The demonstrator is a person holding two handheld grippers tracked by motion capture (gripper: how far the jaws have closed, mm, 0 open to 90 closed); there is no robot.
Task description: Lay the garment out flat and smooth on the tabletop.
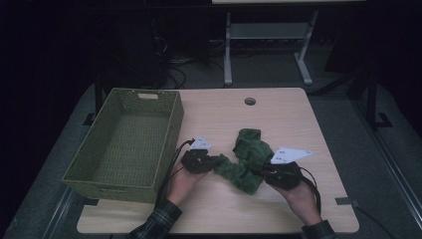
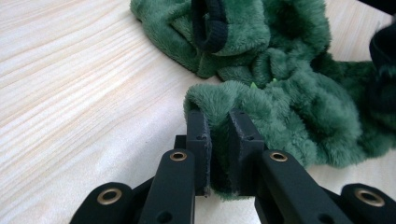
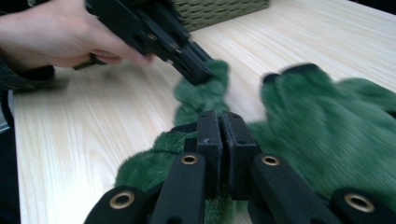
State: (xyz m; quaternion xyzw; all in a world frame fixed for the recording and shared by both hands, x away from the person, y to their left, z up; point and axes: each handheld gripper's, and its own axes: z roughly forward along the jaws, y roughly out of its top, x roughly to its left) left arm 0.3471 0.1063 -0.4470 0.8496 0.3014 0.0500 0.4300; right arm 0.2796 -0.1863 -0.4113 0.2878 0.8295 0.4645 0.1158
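Observation:
A fuzzy green garment point(image 1: 245, 160) with a dark cuff lies crumpled on the wooden table between my two hands. My left gripper point(image 1: 213, 161) is shut on its left end; in the left gripper view the pads point(image 2: 199, 135) pinch a fold of green plush point(image 2: 280, 107). My right gripper point(image 1: 259, 169) is shut on the garment's right lower part; in the right gripper view its jaws meet tightly over the green cloth point(image 3: 327, 126). The left gripper point(image 3: 198, 74) also appears there, held by a hand and biting the far end of the cloth.
A woven green basket point(image 1: 169, 130) stands at the table's left, close beside my left hand. The table has a round cable hole point(image 1: 250, 101) near its far edge. A white table frame point(image 1: 228, 59) and cables are on the floor beyond.

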